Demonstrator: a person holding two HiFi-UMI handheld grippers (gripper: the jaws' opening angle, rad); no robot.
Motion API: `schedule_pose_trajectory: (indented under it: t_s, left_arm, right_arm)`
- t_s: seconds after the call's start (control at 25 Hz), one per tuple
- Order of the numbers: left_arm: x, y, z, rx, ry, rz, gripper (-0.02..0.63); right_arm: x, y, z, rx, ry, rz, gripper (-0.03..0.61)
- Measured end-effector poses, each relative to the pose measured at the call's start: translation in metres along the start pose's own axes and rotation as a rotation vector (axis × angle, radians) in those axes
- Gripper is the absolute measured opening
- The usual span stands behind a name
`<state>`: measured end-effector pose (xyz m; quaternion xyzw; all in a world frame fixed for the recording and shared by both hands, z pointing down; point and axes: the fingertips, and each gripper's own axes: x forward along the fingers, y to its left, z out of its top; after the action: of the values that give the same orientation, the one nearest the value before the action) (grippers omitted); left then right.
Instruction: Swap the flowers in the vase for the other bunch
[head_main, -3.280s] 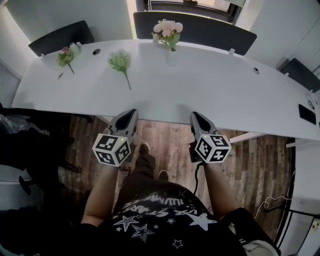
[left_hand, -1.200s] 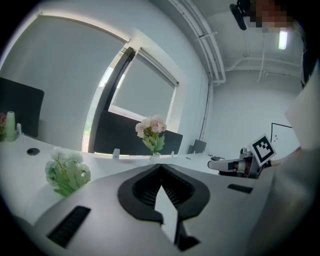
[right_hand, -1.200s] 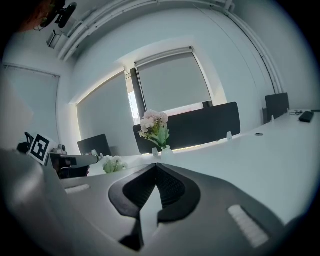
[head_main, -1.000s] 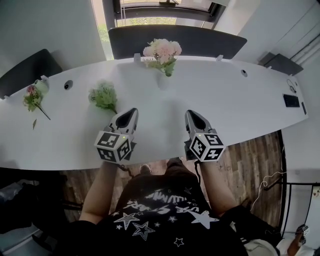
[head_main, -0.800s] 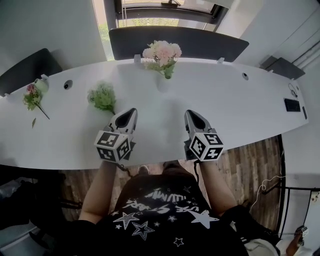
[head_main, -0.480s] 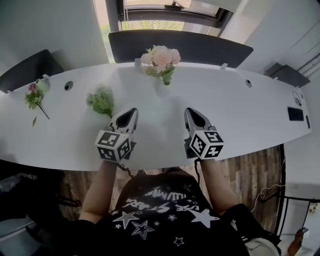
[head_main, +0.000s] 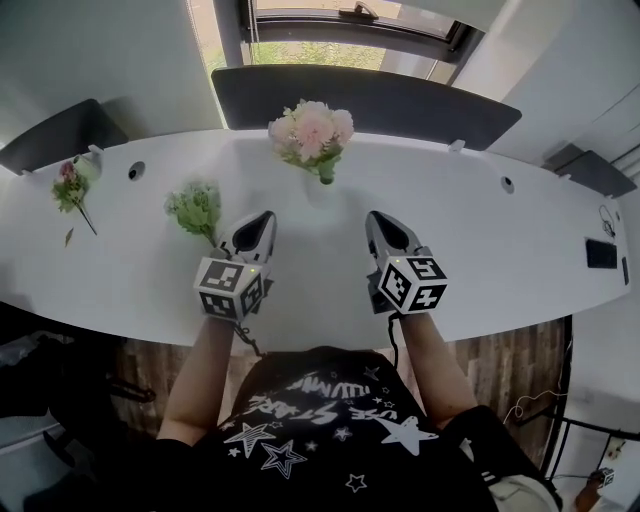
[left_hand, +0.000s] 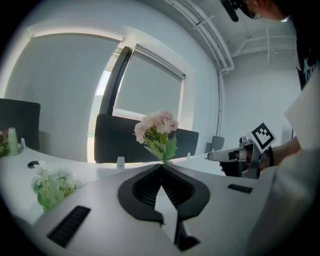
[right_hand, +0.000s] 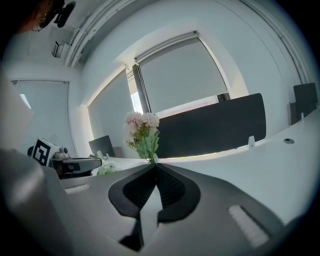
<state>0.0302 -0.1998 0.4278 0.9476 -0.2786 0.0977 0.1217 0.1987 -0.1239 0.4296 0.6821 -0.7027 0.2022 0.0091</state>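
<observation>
pink flowers (head_main: 310, 133) stand upright in a pale vase (head_main: 322, 192) near the far edge of a white table (head_main: 480, 250). a green bunch (head_main: 195, 208) lies flat to their left, apart from them. nearer the person, the left gripper (head_main: 263, 218) and right gripper (head_main: 374, 218) hover side by side over the table, both clenched and empty, pointing toward the vase.

The pale vase (head_main: 323, 187) barely shows against the white bench (head_main: 480, 250), whose left end is cut off. The left claw (left_hand: 161, 165) and right claw (right_hand: 154, 165) hide it in their own views.
</observation>
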Motion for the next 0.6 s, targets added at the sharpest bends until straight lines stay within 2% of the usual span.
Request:
schedule_pose_trajectory:
  t_s: [0.24,0.4,0.56,0.6]
  left_arm:
    - [0.022,-0.002,0.002,0.012,-0.010,0.005,0.008]
    - [0.038,-0.009,0.005,0.027,-0.042,-0.037,0.009]
    - [0.055,-0.011,-0.005,0.052,-0.018,-0.069,0.014]
    - [0.058,-0.013,-0.008,0.049,-0.012,-0.084,0.034]
  right_arm:
    - [0.017,-0.012,0.004,0.006,0.014,0.036,0.002]
    - [0.029,-0.019,0.006,0.011,0.023,0.062,0.002]
    - [0.039,-0.021,0.010,0.002,0.030,0.096,0.002]
    - [0.042,-0.021,0.010,0.000,0.032,0.100,0.002]
